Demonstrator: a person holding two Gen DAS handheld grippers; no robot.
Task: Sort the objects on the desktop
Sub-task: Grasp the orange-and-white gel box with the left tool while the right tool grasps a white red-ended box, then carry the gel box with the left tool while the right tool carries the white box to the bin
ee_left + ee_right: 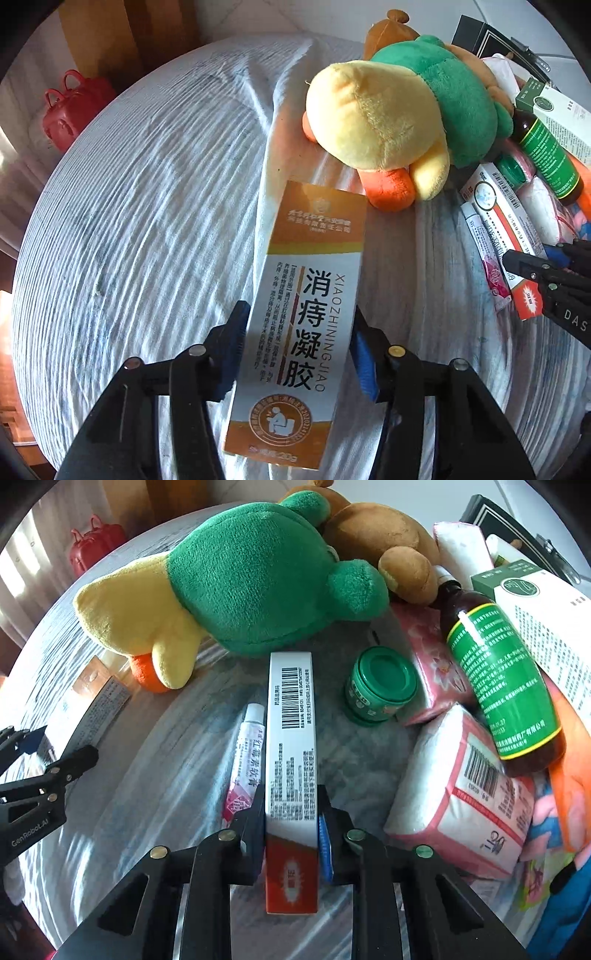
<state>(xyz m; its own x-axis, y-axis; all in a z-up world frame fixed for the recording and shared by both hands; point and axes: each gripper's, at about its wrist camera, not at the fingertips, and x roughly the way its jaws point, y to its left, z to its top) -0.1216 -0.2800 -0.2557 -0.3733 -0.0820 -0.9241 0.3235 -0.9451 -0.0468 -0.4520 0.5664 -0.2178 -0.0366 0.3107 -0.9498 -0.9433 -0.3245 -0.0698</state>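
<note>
Over the cloth point(147, 221), both tools point(299, 354) point(291, 823) clamp boxes point(295, 314) point(291, 746).

The right gripper point(291, 823) clamps a white box point(291, 738) between its fingers; a tube point(247, 760) lies just left of the box; a green jar point(378, 685) sits right; a duck plush point(229, 587) lies beyond.

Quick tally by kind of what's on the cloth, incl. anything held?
Cartons: 3 (orange box, barcode box, green-white box)
Plush toys: 2 (duck, bear)
Bottle: 1
Jar: 1
Tube: 1
Tissue packs: 3 clear
Total: 11
</note>
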